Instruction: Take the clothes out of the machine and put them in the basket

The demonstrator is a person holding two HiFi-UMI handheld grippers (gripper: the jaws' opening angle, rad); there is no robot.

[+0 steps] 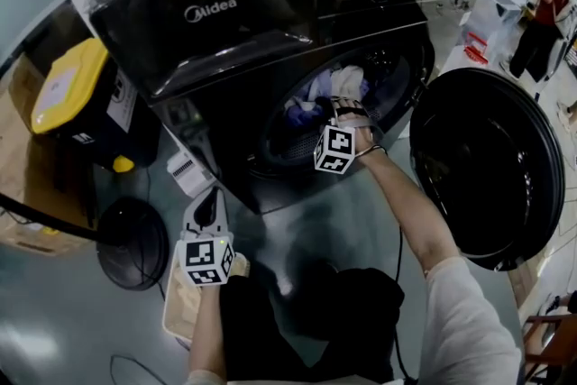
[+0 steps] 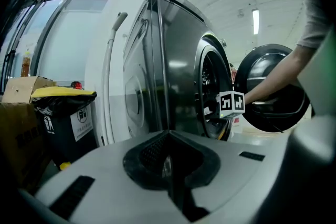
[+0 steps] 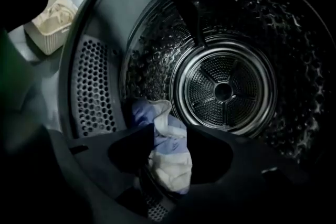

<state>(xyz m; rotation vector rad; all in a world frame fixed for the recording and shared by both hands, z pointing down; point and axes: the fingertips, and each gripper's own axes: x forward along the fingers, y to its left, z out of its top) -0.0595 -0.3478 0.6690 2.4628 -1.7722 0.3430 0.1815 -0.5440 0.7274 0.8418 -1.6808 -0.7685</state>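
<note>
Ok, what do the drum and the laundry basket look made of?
Drum: shiny, embossed, perforated metal that catches highlights, probably stainless steel. Laundry basket: cream and matte with a slotted wall, likely moulded plastic.

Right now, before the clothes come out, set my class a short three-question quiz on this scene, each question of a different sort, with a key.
1. True or false: the door of the machine is shut.
2. What stands between the jaws of the right gripper? A) a yellow lid B) a blue and white cloth C) nothing
3. Short answer: which gripper is outside the drum with its jaws together?

Key: 1 false, the door hangs wide open. 2 B. 3 the left gripper.
</note>
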